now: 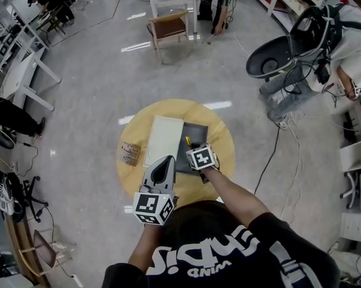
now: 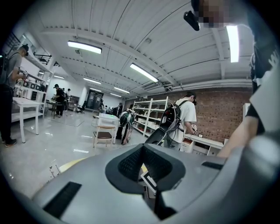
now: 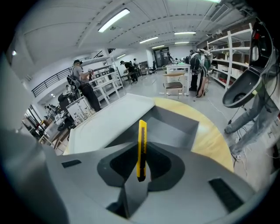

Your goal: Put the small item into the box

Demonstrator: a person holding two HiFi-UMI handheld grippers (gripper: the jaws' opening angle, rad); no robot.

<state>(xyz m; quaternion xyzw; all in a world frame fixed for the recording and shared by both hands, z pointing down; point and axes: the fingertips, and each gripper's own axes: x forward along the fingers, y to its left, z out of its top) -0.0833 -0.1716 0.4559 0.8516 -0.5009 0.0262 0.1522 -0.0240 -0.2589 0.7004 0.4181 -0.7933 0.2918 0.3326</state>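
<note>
A box [image 1: 194,141] sits open near the middle of the round tabletop [image 1: 223,142]. Its lid [image 1: 164,140] lies flat against the box's left side. A small bundle [image 1: 130,153] lies further left, near the tabletop's rim and apart from the lid. The right gripper [image 1: 191,148] hangs over the near part of the box, with a knife [image 3: 141,148] upright between its fingers. The left gripper [image 1: 166,160] is nearer and to the left, over the lid's near end. Beyond the tabletop a chair [image 1: 168,26] stands on the floor. A person [image 1: 337,49] stands far off to the right.
</note>
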